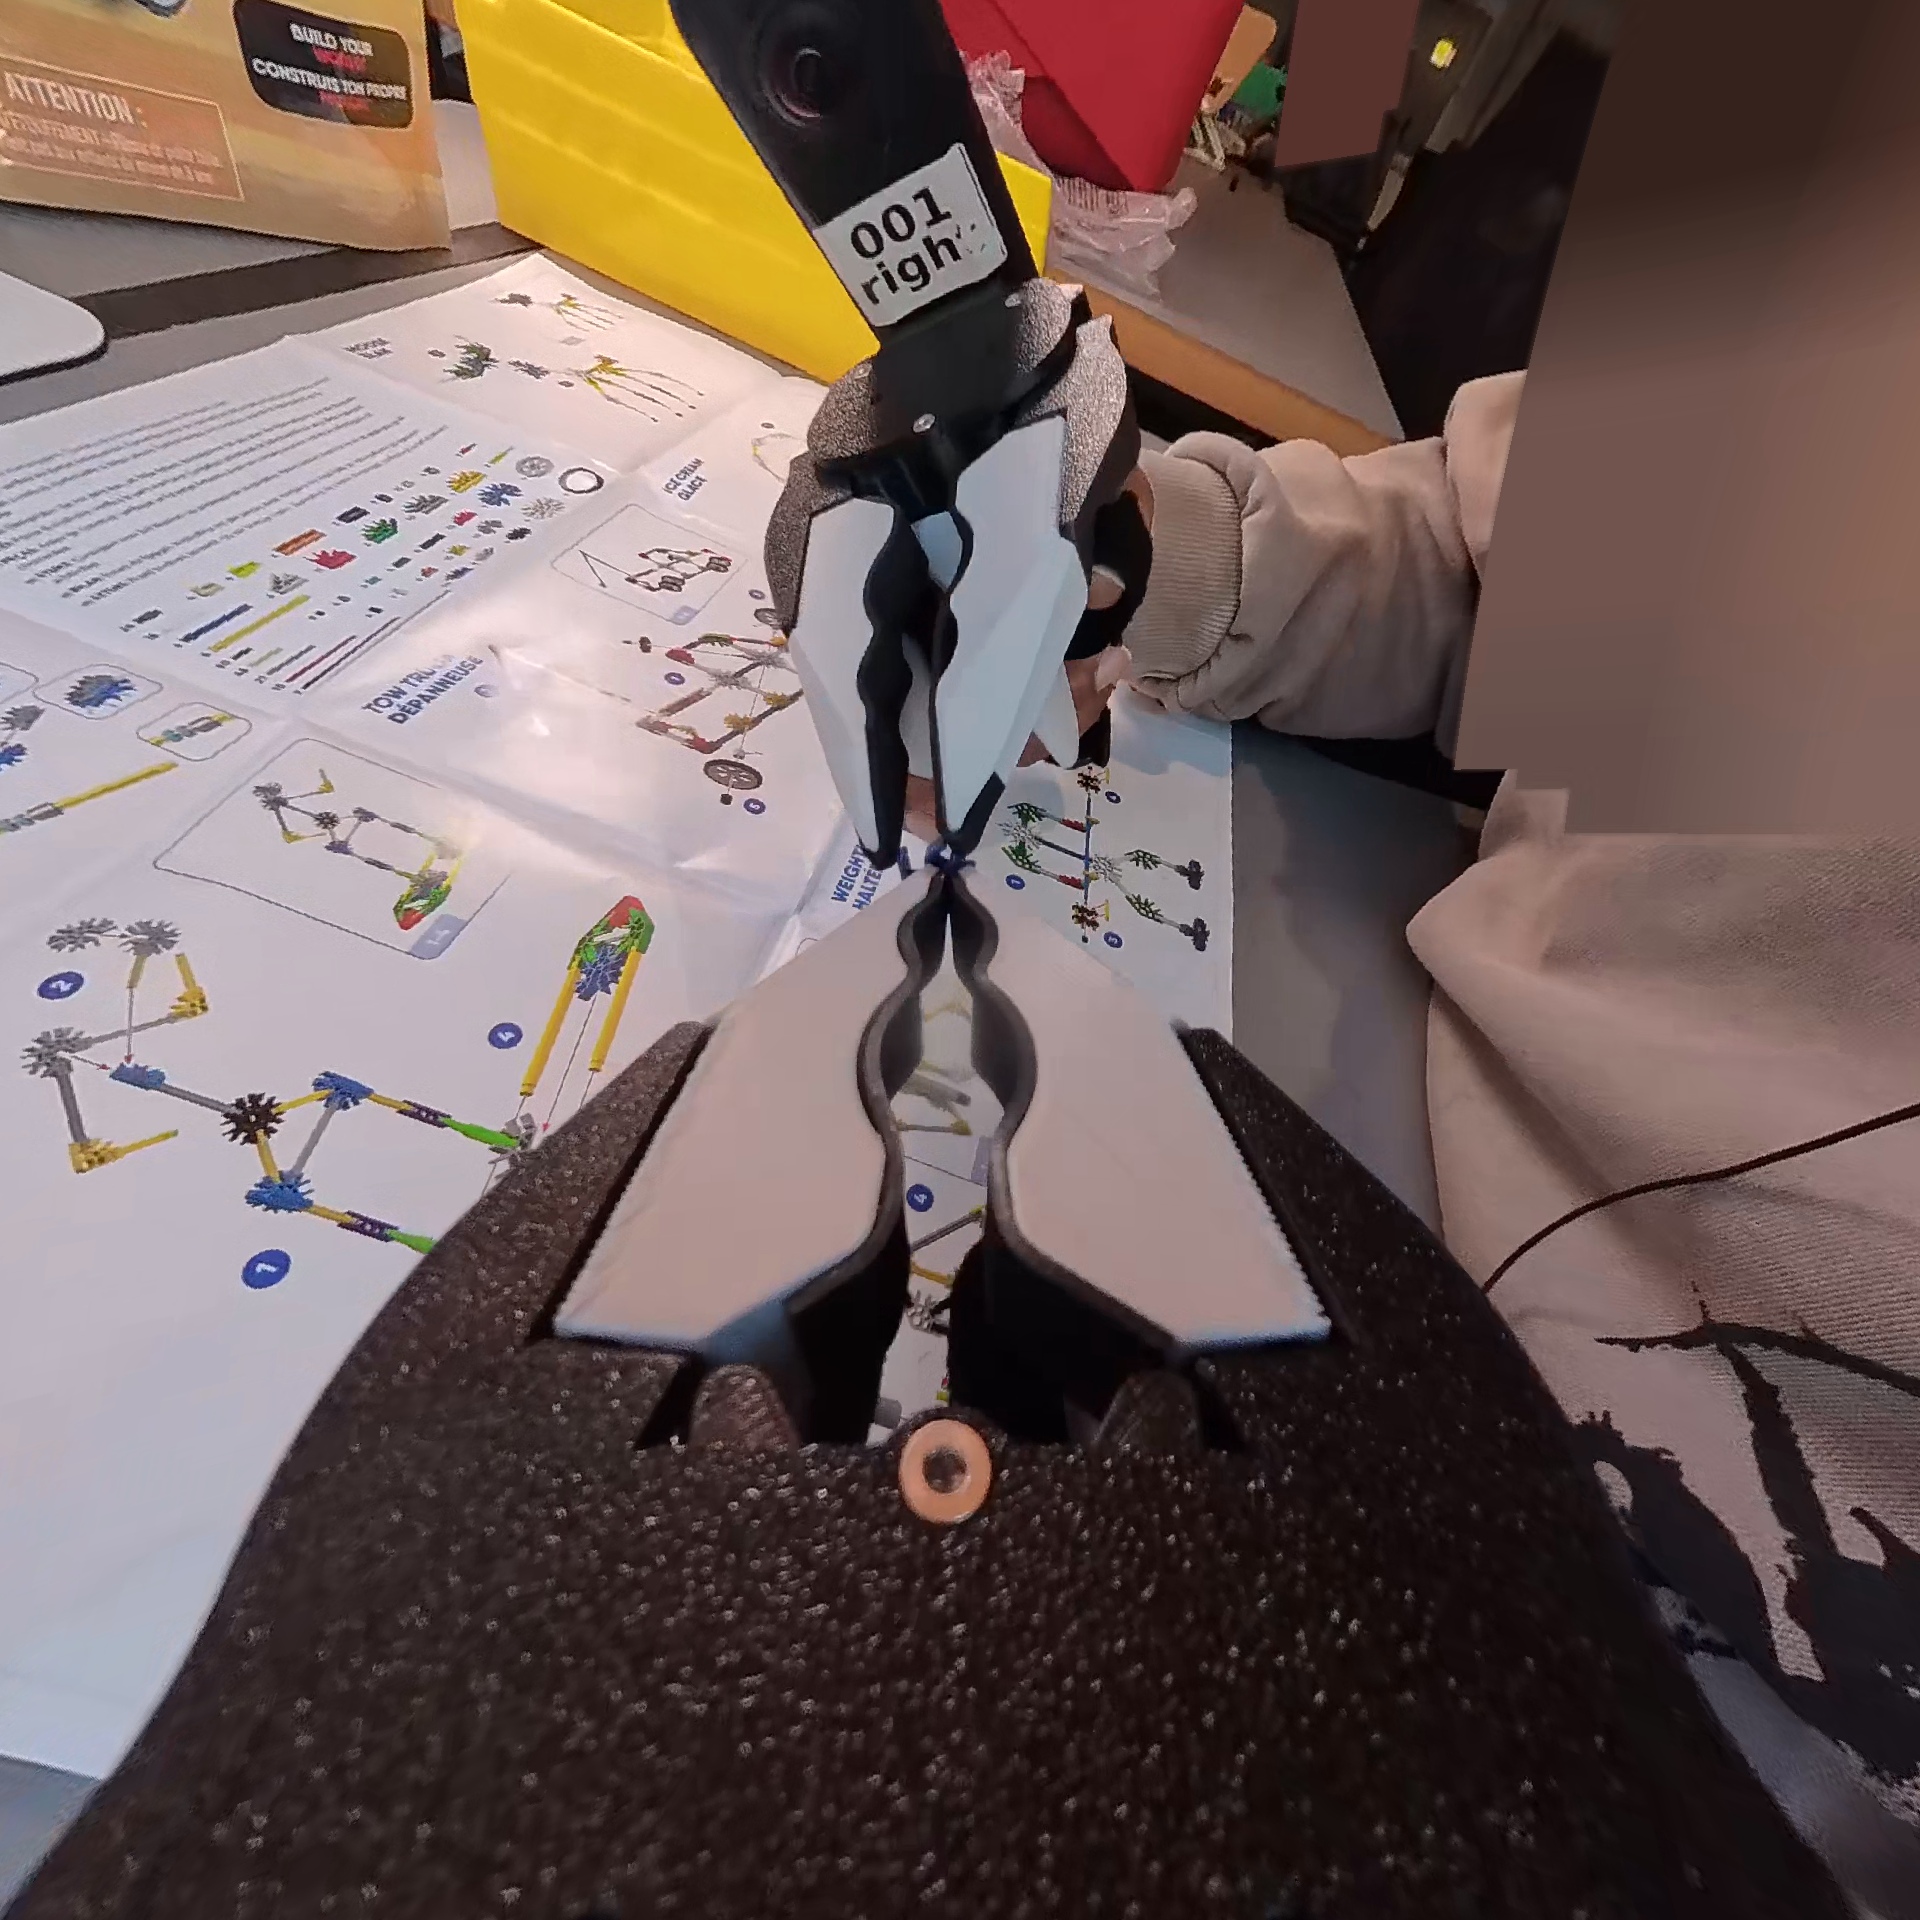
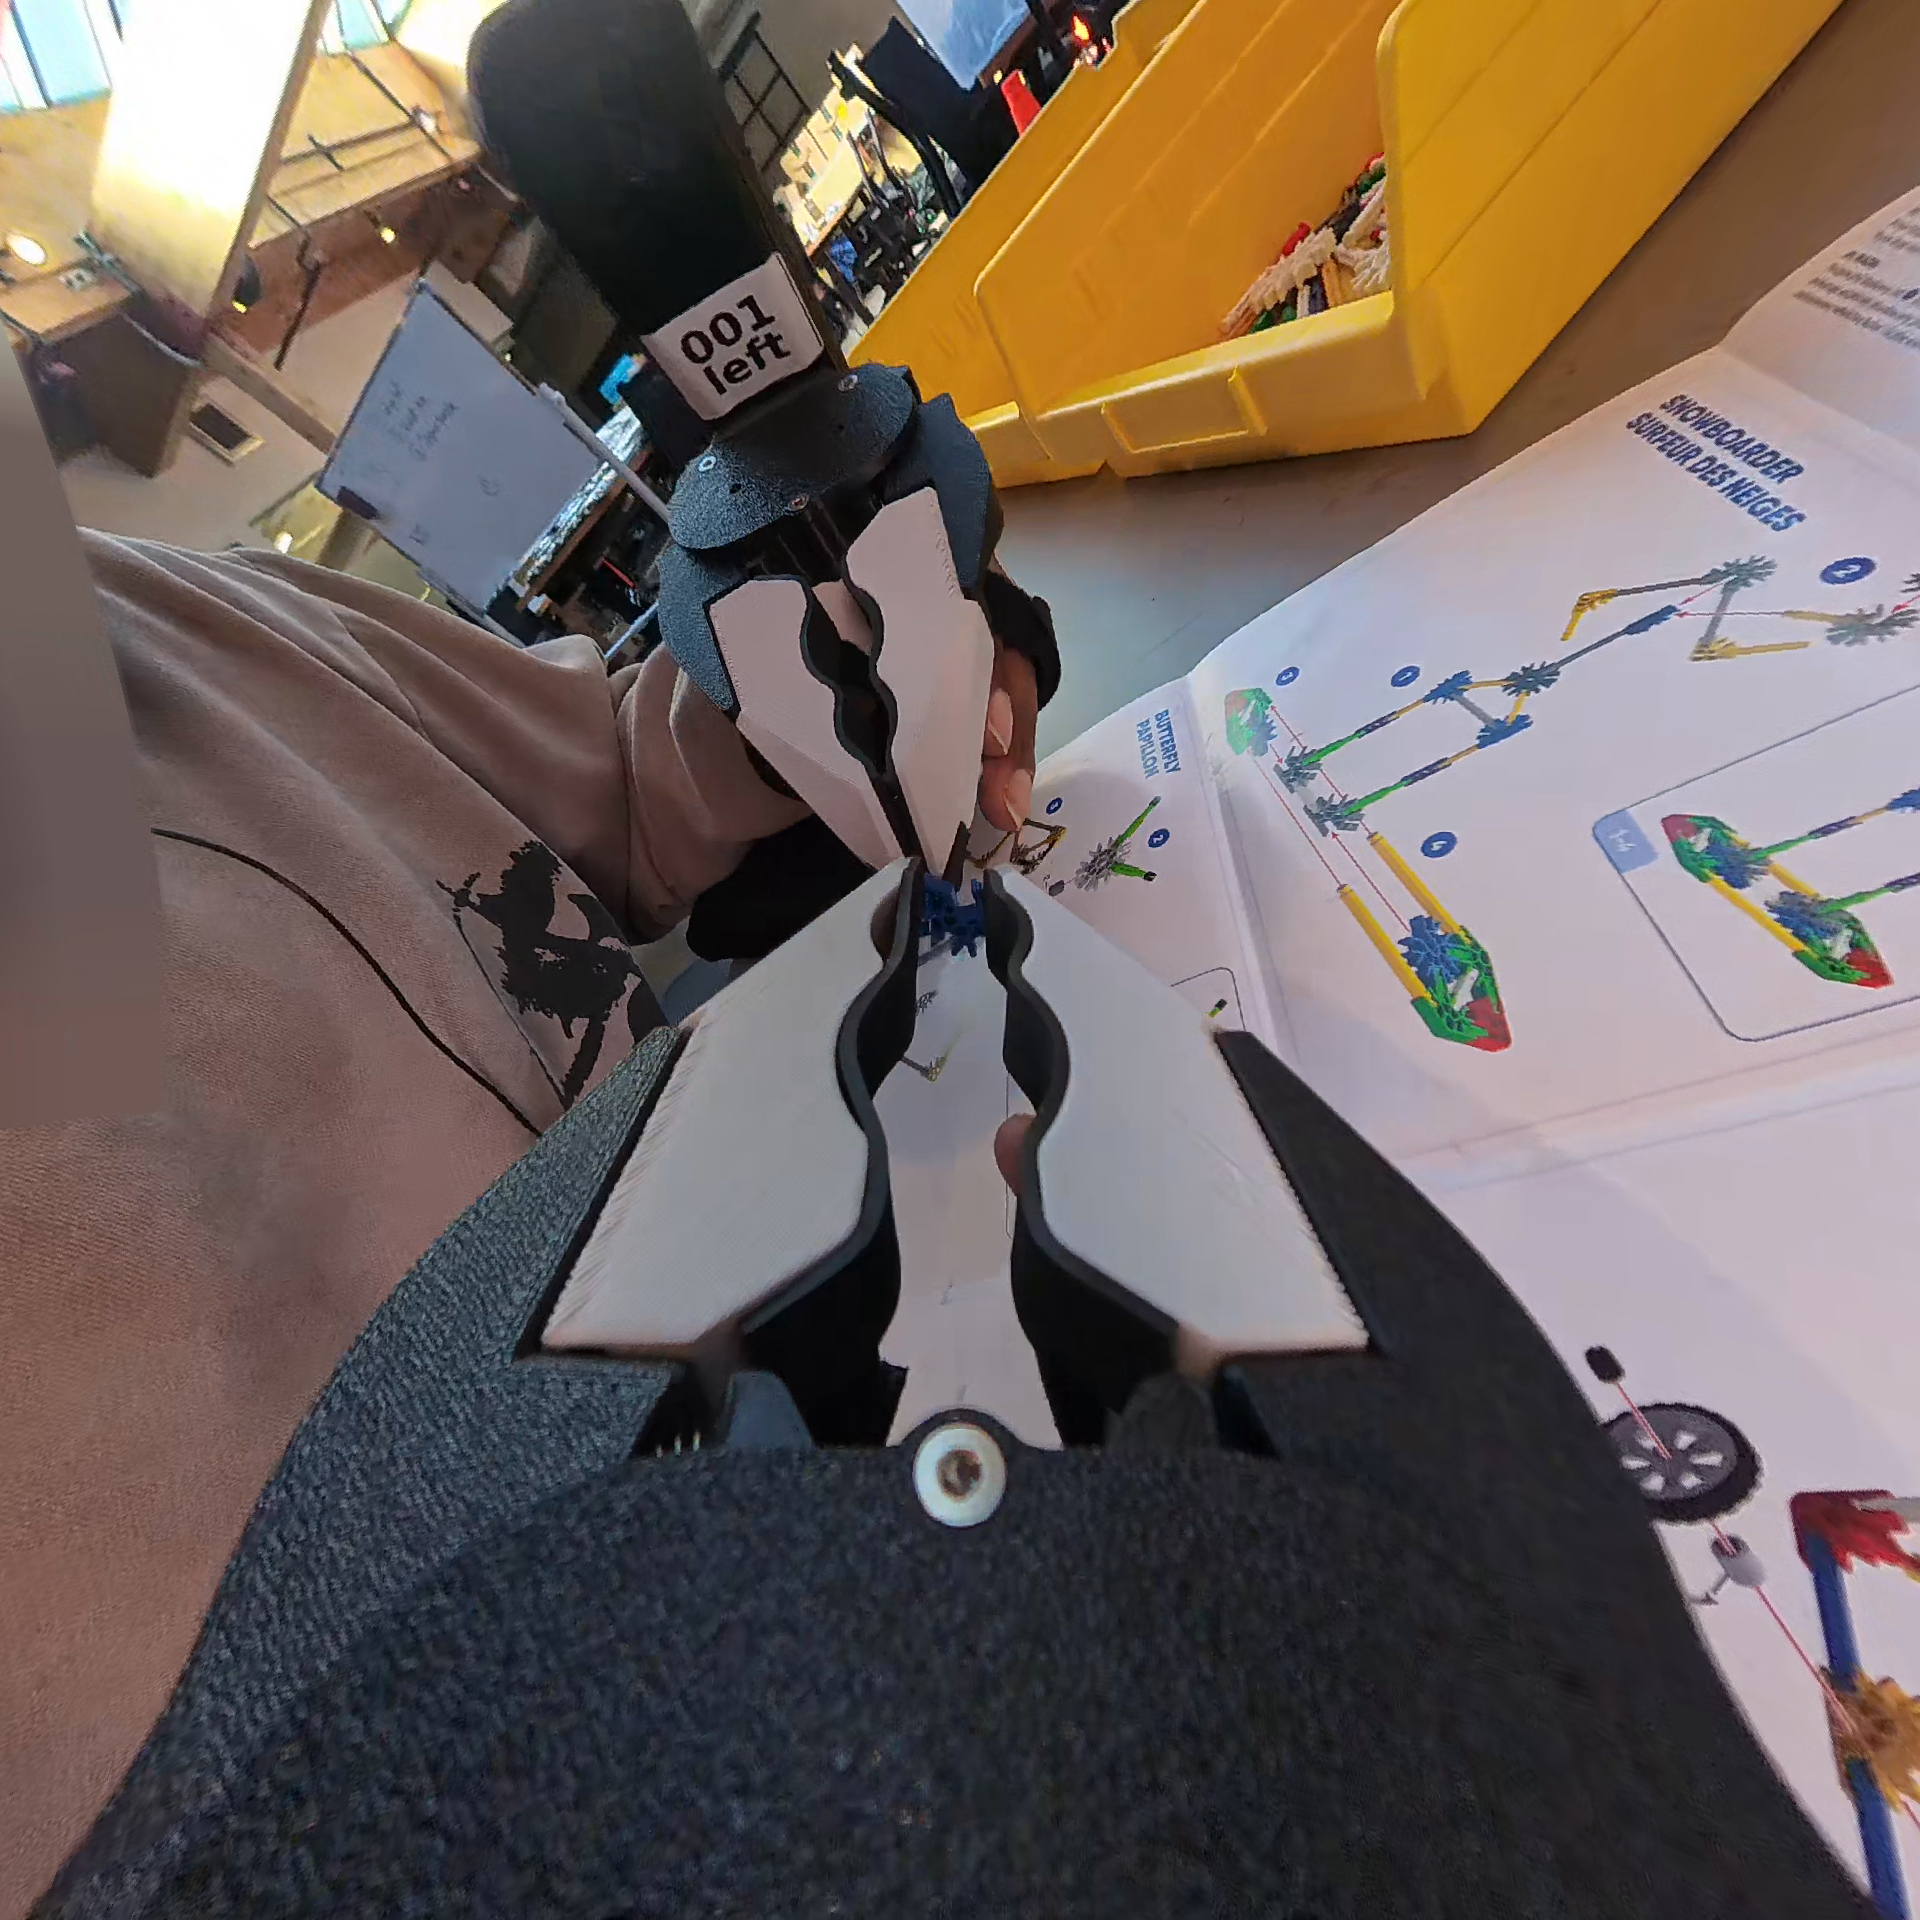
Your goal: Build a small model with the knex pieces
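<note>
A small blue snowflake-shaped connector (image 2: pixel 951 916) is held in the air between the two grippers, above a printed instruction sheet (image 2: pixel 1558 935). My right gripper (image 2: pixel 951 888) is shut on it, with the piece between its fingertips. My left gripper (image 1: pixel 945 888) meets it tip to tip, its jaws pinched together on the edge of the same blue piece (image 1: pixel 941 858). The right gripper (image 1: pixel 930 842) comes down from above in the left wrist view. The left gripper (image 2: pixel 930 857) comes down from above in the right wrist view. Most of the piece is hidden by the fingers.
The instruction sheet (image 1: pixel 312 727) covers the grey table. A yellow bin (image 2: pixel 1299 353) with several loose building parts (image 2: pixel 1320 260) stands behind it, and also shows in the left wrist view (image 1: pixel 623 156). A cardboard box (image 1: pixel 208 104) stands at far left. A person's beige sweatshirt (image 1: pixel 1662 1143) is close by. My left and right fingertips are right by each other.
</note>
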{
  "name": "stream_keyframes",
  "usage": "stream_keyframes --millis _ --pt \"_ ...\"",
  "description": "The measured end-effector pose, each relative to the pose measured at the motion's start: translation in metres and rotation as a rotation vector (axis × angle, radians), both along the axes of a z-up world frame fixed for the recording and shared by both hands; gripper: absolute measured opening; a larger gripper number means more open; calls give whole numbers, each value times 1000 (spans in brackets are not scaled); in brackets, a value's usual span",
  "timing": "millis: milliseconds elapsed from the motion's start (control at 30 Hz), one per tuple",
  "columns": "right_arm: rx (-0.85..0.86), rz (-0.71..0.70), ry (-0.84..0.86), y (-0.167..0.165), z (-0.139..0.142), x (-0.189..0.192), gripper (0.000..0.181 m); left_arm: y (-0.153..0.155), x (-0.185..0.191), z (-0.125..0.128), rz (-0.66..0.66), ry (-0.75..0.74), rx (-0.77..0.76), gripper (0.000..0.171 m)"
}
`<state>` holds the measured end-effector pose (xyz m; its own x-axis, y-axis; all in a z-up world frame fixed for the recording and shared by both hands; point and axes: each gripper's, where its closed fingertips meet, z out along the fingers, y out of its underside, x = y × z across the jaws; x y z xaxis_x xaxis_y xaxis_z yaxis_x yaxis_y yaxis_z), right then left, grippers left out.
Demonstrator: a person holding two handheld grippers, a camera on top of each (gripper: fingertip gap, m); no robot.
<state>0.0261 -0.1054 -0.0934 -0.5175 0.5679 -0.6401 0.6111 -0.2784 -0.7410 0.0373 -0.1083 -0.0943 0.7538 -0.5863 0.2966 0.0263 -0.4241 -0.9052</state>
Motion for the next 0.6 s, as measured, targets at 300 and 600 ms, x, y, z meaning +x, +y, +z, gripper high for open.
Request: stream_keyframes --millis 300,600 --pt "-61 -38 29 7 9 -5 10 5 -13 4 40 -226 -89 0" --pt "-240 -3 132 1 37 0 10 4 2 20 -40 -461 -118 25"
